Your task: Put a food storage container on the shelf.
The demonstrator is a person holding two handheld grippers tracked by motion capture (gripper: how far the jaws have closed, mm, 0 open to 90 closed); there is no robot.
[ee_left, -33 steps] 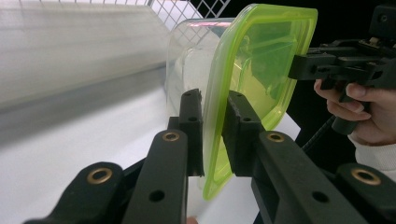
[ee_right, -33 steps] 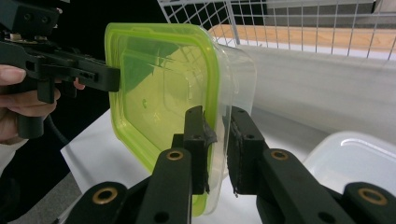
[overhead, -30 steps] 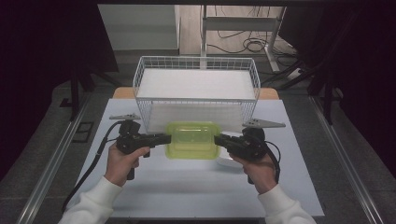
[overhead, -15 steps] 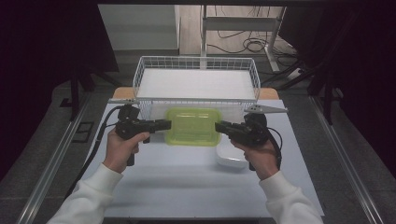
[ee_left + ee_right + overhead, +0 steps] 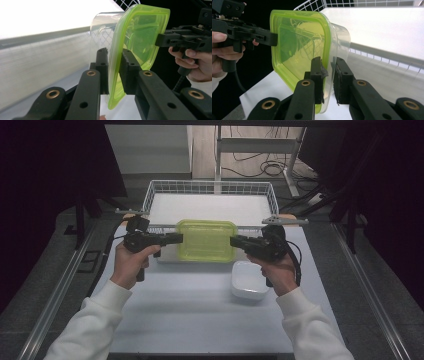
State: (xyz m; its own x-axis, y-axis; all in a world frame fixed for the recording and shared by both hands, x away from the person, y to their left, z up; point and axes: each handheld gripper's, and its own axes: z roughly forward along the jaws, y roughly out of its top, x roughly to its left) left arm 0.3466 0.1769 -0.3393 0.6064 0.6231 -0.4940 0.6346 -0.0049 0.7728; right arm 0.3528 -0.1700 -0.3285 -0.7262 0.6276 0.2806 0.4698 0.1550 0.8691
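Clear lidded box with green lid held off the worktop at wire basket's near rim, left hand-held gripper clamps its left edge, right hand-held gripper its right, white bowl near right, box contents unclear.

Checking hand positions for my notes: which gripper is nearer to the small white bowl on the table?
Right. The right gripper grips the green-lidded container just above the white bowl; the left gripper clamps the container's far side.
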